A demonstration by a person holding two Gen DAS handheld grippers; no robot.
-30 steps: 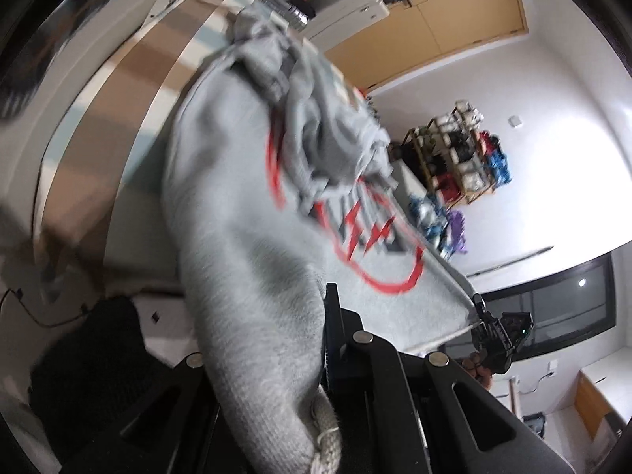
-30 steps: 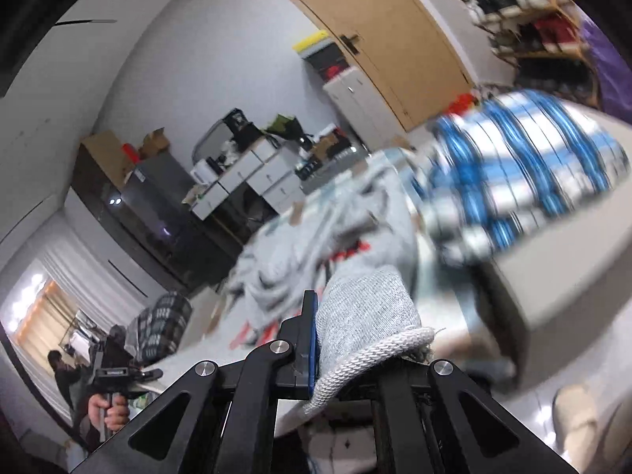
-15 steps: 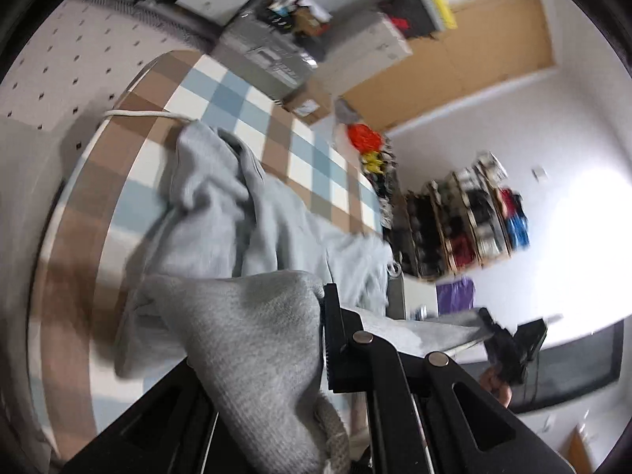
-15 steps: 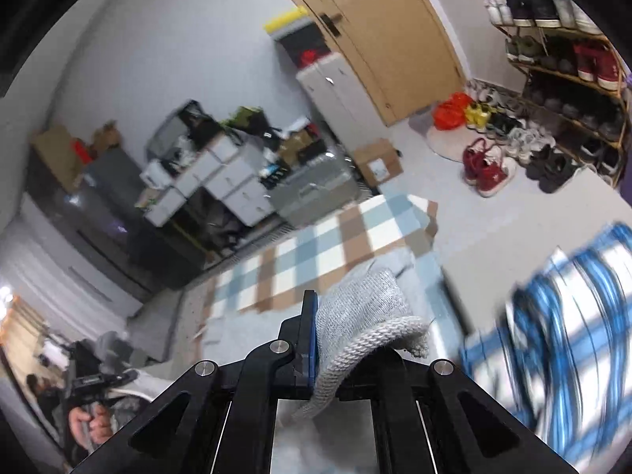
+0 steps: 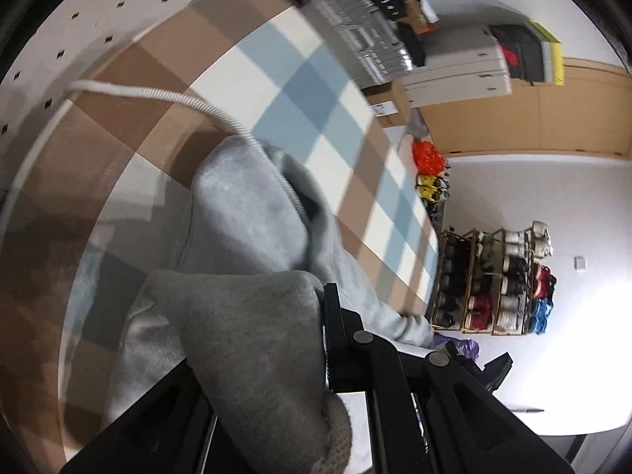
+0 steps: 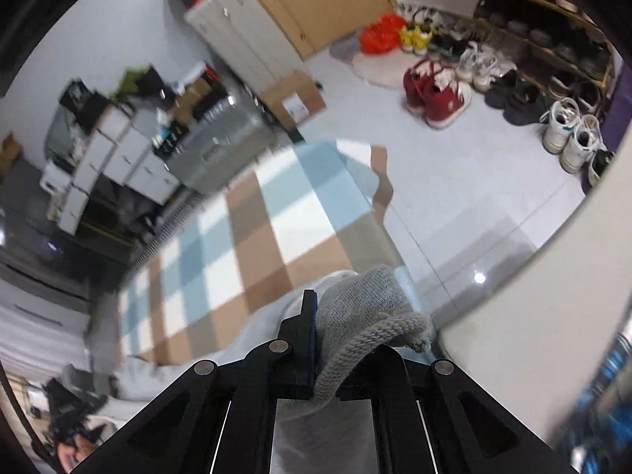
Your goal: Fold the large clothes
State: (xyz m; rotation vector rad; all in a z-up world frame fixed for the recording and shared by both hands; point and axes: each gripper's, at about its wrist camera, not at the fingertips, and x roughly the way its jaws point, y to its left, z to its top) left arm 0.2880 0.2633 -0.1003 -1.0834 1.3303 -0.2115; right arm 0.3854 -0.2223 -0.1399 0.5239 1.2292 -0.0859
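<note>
Grey and soft, one big fleece hoodie [image 5: 252, 229] lies on the one checked blue, brown and white mat [image 5: 300, 91]. The left gripper [image 5: 316, 339] is pinched tight on its hem. The right gripper [image 6: 347, 339] is pinched tight on another ribbed edge. Lower both hands together, keeping the cloth flat. Two grippers, one white cord [image 5: 166, 96].

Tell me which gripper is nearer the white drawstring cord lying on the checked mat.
Left. The left gripper, shut on the grey hooded sweatshirt, has the cord just ahead; the right gripper's view shows no cord.
</note>
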